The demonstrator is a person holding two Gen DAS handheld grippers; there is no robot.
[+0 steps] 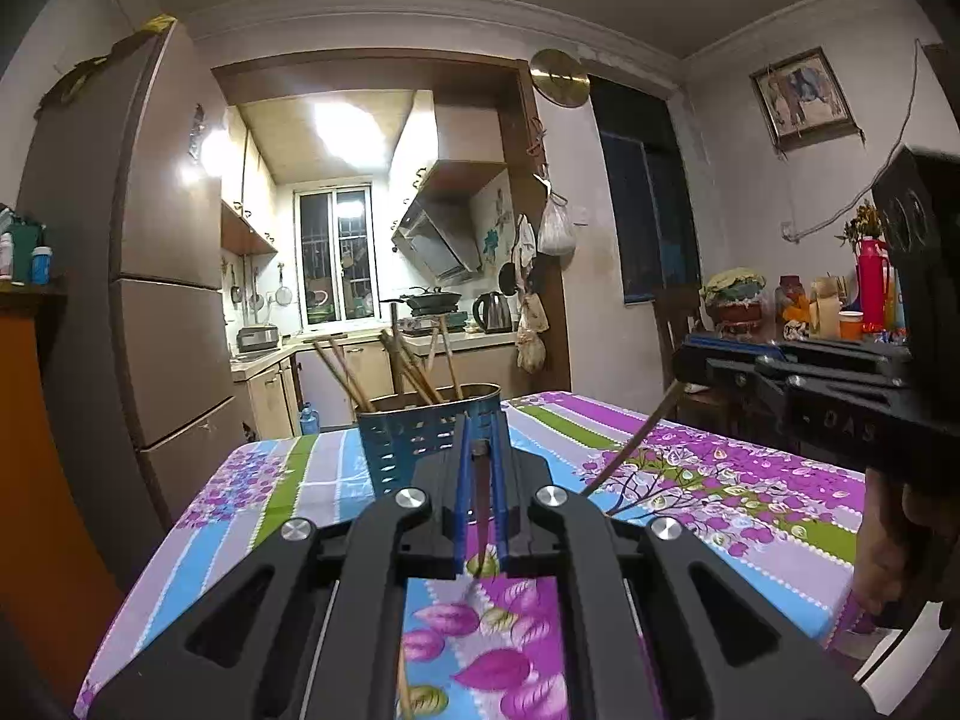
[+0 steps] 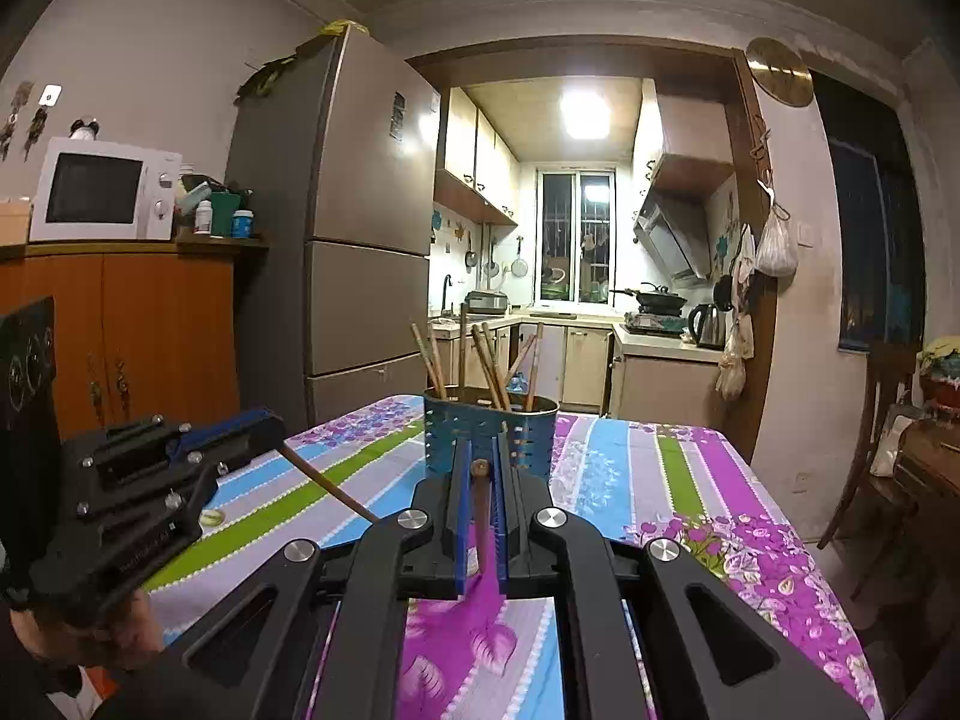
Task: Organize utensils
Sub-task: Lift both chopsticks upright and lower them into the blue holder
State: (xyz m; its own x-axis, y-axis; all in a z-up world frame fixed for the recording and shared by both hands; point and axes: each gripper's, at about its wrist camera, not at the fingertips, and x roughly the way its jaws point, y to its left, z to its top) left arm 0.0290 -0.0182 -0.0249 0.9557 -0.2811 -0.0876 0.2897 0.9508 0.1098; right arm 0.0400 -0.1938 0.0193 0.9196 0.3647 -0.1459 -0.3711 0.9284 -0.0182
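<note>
A blue perforated utensil holder (image 1: 429,435) (image 2: 489,429) stands on the floral tablecloth with several wooden chopsticks (image 1: 414,369) (image 2: 486,363) upright in it. My left gripper (image 1: 478,450) is shut on a brown chopstick (image 1: 480,516), just short of the holder. It shows in the right wrist view (image 2: 240,429) at the left, its chopstick (image 2: 327,483) slanting down to the cloth. My right gripper (image 2: 482,468) is shut on another brown chopstick (image 2: 480,516), close to the holder. It shows in the left wrist view (image 1: 708,369) at the right, its chopstick (image 1: 630,444) hanging down.
The table (image 1: 750,498) (image 2: 690,480) carries a purple, green and blue striped cloth. A fridge (image 2: 360,228) and orange cabinet (image 2: 120,336) with a microwave (image 2: 102,189) stand left. A chair (image 2: 876,438) and a cluttered side table (image 1: 798,312) stand right. The kitchen lies behind.
</note>
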